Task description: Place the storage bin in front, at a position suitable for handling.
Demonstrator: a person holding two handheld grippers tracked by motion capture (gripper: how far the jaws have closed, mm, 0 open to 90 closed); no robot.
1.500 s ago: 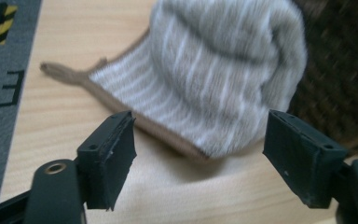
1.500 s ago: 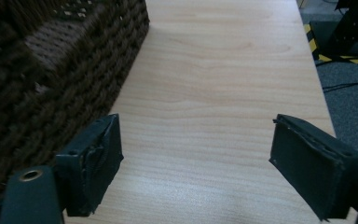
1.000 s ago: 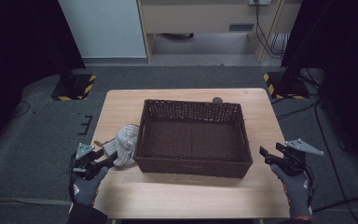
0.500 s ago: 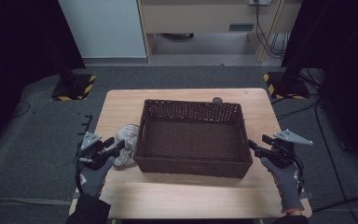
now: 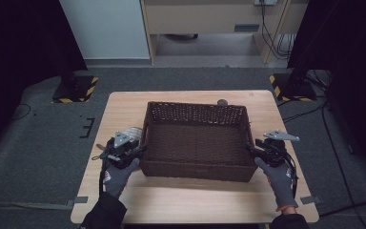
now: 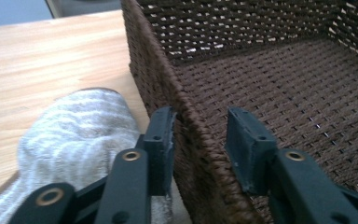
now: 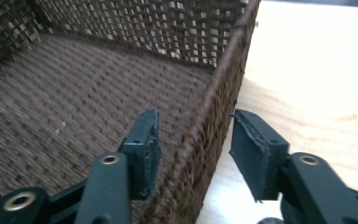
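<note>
Table (image 5: 181, 202): a light wooden top is seen from above, standing on grey carpet; the person's gloved forearms come in over its near edge.

Basket (image 5: 198, 143): a dark brown woven rectangular basket is set upright at the middle of the table, its long sides running left to right. The inside is shown down to the woven floor in both gripper views.

Cloth (image 6: 70, 135): a pale grey, striped, crumpled piece of cloth lies on the table just outside the basket's left wall, touching or nearly touching it; part of it is covered by the left gripper.

Left gripper (image 6: 198, 140): it is held at the basket's left end wall. The wall's rim is straddled, one jaw outside over the cloth and the other inside the basket. The jaws have just been closing with the rim between them. The outer pad is seen against the weave, while a gap remains at the inner pad, so the wall is not yet clamped.

Right gripper (image 7: 196, 140): it is held at the basket's right end wall in the same manner, one jaw inside and one outside over bare table. The jaws have just been closing around the rim, and a clear gap is left on both sides.

Small round object (image 5: 222, 101): a dark disc lies on the table just behind the basket's far wall; what it is cannot be told.
</note>
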